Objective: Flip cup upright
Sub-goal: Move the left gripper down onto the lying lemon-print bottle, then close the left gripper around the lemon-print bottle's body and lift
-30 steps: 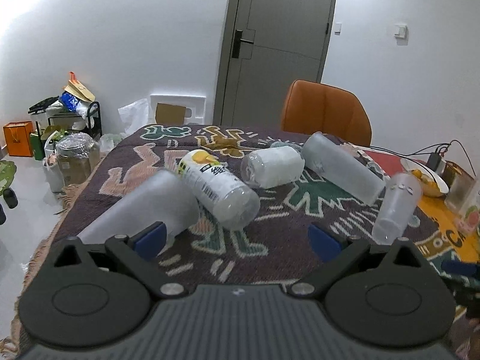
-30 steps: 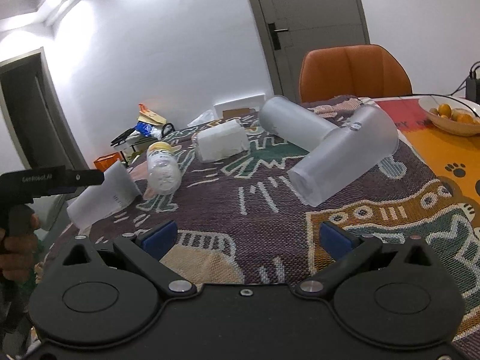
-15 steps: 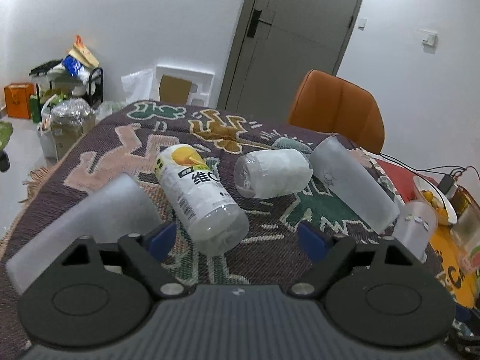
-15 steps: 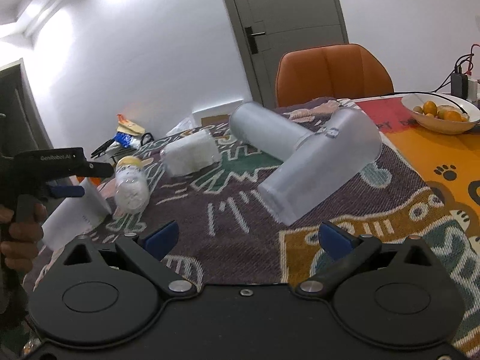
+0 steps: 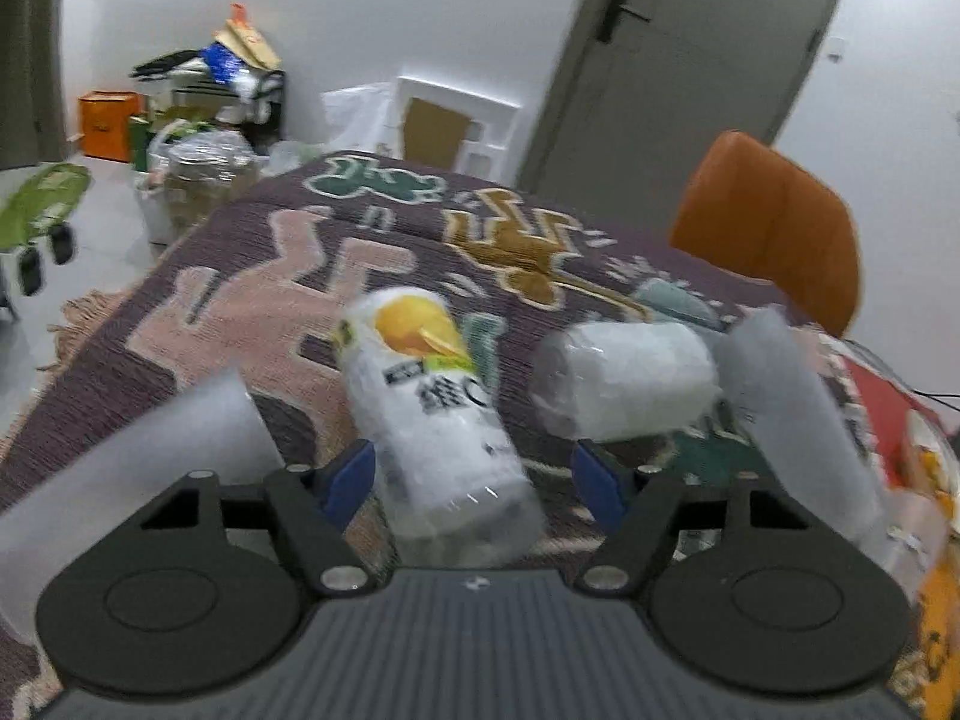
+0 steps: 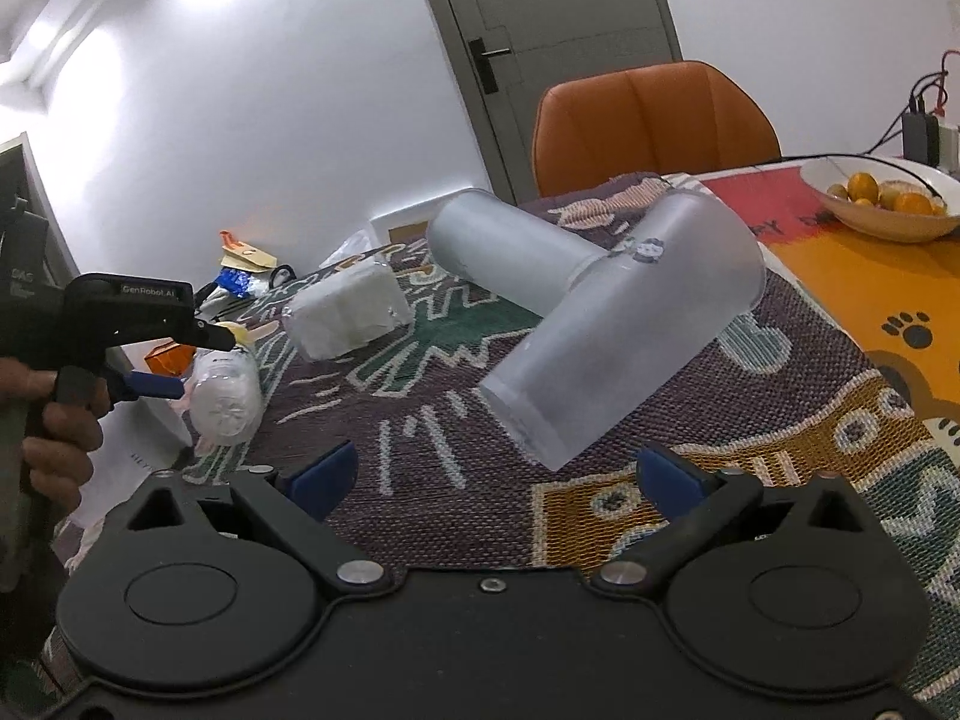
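Several plastic cups lie on their sides on a patterned cloth (image 5: pixel 252 276). My left gripper (image 5: pixel 474 480) is open, its blue pads on either side of a clear cup with a yellow-and-white label (image 5: pixel 432 414), not closed on it. A frosted cup (image 5: pixel 132 468) lies to its left, a white cup (image 5: pixel 630 384) and a long frosted cup (image 5: pixel 804 420) to its right. My right gripper (image 6: pixel 498 474) is open, just short of a frosted cup (image 6: pixel 624 330) that lies on its side, rim toward me. The left gripper (image 6: pixel 150 348) shows at the left of the right wrist view by the labelled cup (image 6: pixel 225 396).
An orange chair (image 6: pixel 654 120) stands at the table's far side. A bowl of oranges (image 6: pixel 882 204) sits far right on an orange mat (image 6: pixel 870 294). Another frosted cup (image 6: pixel 504 252) and the white cup (image 6: pixel 348 312) lie further back. Clutter stands on the floor to the left (image 5: pixel 198 120).
My left gripper has moved forward and down until the labelled cup sits between its pads. My right gripper has moved closer to the near frosted cup.
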The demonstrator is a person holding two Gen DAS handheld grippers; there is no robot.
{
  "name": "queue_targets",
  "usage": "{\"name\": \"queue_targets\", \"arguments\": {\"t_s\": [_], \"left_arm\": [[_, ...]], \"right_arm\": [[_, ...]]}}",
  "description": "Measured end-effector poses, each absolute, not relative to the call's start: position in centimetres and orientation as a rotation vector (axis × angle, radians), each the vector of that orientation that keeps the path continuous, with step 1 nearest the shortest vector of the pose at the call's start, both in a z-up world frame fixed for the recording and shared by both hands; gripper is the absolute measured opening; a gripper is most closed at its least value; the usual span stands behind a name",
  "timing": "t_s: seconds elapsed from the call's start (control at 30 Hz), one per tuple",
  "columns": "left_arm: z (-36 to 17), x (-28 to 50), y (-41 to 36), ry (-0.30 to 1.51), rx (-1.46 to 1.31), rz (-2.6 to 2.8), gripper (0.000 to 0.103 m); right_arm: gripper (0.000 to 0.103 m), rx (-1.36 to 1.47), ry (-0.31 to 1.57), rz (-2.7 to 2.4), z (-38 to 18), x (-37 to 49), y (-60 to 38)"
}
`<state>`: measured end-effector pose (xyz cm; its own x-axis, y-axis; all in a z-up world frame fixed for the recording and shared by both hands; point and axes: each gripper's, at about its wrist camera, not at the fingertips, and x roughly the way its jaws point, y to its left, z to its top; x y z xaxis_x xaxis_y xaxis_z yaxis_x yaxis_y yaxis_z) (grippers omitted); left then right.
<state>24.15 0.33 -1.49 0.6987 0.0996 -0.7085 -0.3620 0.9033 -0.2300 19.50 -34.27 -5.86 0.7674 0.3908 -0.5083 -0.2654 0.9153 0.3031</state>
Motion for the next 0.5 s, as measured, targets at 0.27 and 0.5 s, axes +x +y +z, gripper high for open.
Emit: {"name": "queue_targets", "arguments": {"t_s": [0.27,0.5], "left_arm": [[-2.6,26.4,0.4,0.806,-0.353,0.32,0.071],[-4.8,28.4,0.1,0.89,-0.352,0.336,0.071]], "right_arm": [[0.102,0.241,0.621,0.341,-6.9,20.3,-35.1],[0.102,0.242,0.63,0.336,-7.4,20.9,-35.1]]}}
